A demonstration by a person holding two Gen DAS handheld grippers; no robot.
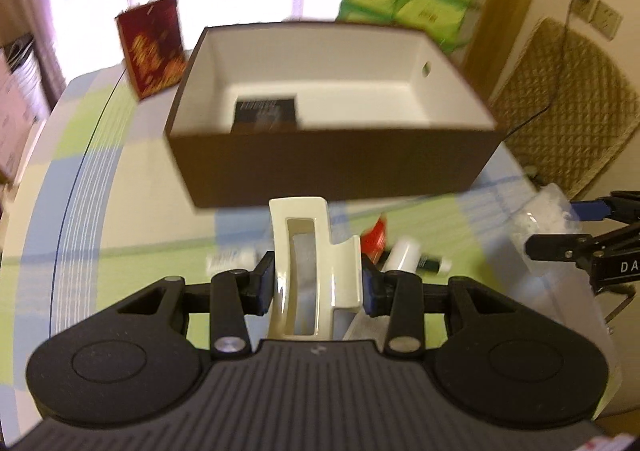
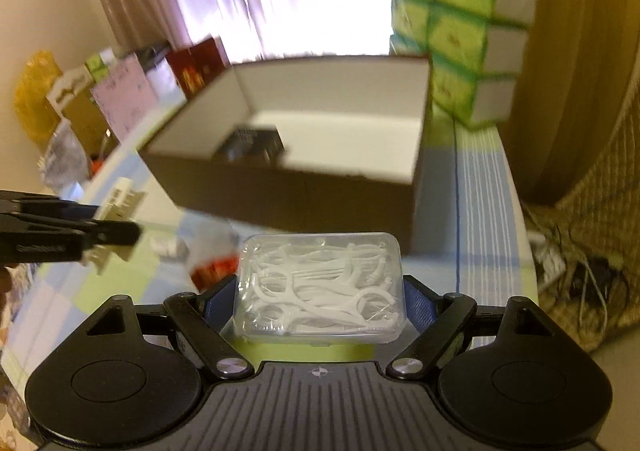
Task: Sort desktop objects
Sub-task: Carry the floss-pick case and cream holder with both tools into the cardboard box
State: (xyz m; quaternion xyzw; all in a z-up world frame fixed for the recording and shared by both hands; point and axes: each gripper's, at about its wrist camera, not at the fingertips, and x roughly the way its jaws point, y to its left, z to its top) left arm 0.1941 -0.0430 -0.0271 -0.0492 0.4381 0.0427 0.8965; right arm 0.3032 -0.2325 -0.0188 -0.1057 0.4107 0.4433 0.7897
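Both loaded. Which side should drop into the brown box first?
Slight edge to left. The left hand-held gripper grips the cream hair clip, centred before the brown box. The right hand-held gripper holds the floss pick case, facing the box's right corner.

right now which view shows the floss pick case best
The right wrist view: the clear floss pick case sits centred between the right gripper fingers, with the white picks visible inside. The left wrist view catches only a blurred clear edge of it at far right.
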